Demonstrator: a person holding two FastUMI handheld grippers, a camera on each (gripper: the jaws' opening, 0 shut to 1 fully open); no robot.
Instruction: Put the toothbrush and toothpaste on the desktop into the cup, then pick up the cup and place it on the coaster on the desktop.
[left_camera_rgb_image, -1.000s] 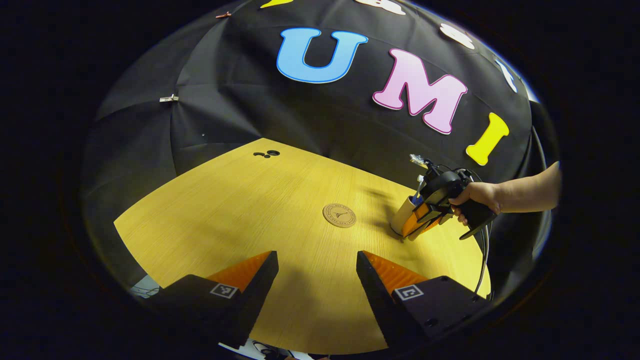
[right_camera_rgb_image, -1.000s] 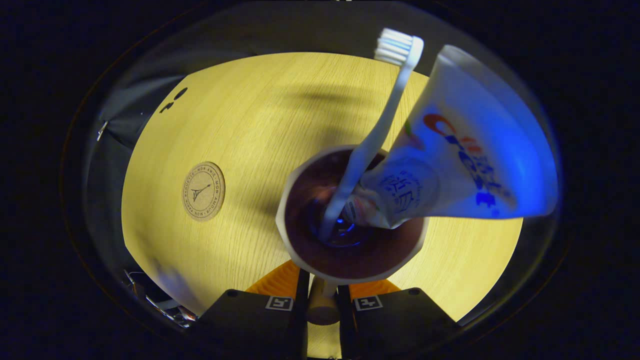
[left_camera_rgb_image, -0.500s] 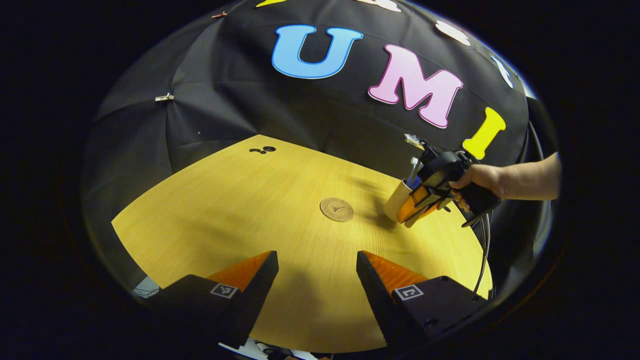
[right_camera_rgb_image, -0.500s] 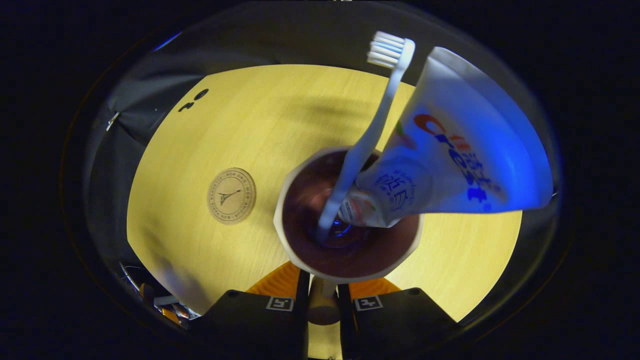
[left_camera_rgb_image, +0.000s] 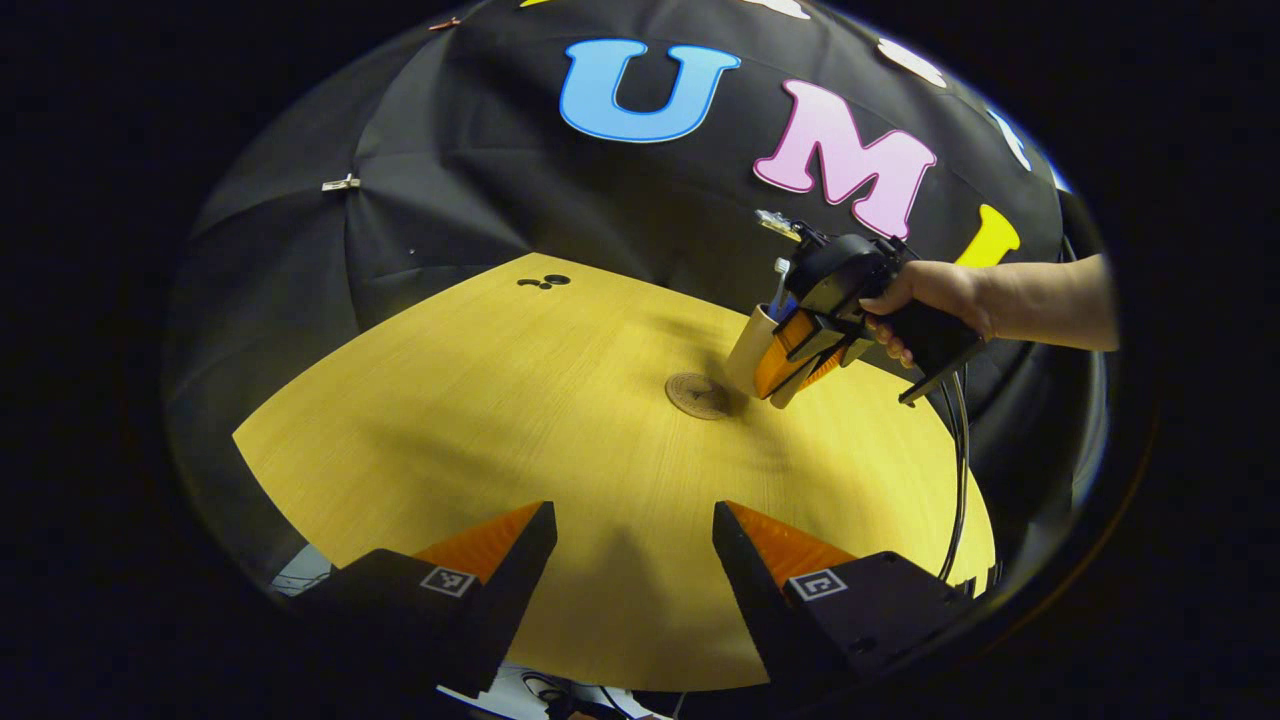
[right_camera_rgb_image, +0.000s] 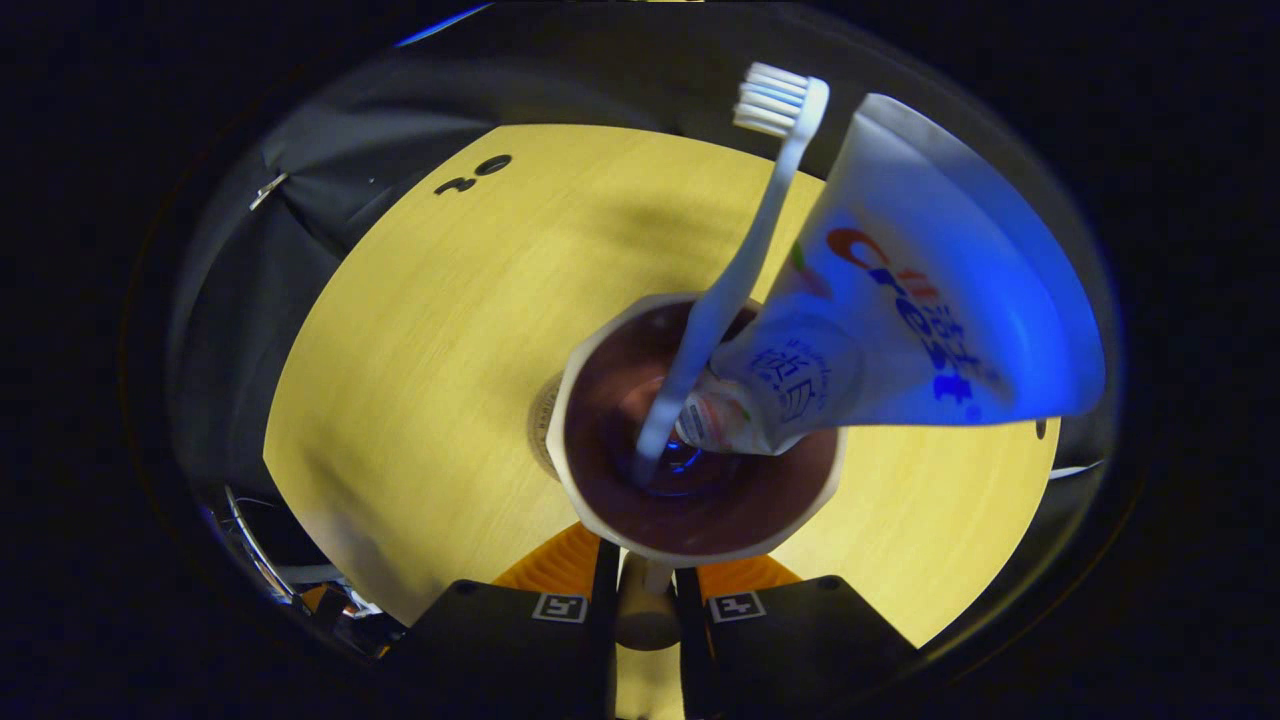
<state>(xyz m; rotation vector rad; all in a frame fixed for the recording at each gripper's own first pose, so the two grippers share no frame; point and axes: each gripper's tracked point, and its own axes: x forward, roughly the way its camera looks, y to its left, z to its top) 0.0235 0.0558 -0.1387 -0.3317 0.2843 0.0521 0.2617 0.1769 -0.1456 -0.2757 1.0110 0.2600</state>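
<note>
Black pistol-grip gripper body (left_camera_rgb_image: 850, 290), black cable hanging below; square coded markers on fingers (left_camera_rgb_image: 815, 585); bare forearm (left_camera_rgb_image: 1045, 300).

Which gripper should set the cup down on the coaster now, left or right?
Right. The right gripper already grips the cup by its handle, above the coaster. The left gripper hangs open, apart from both.

Staged recording booth, not lived-in room: black cloth wall (left_camera_rgb_image: 480, 190) clipped up behind bare wooden surface (left_camera_rgb_image: 500, 420); loose cables (left_camera_rgb_image: 955, 450) trailing.
</note>
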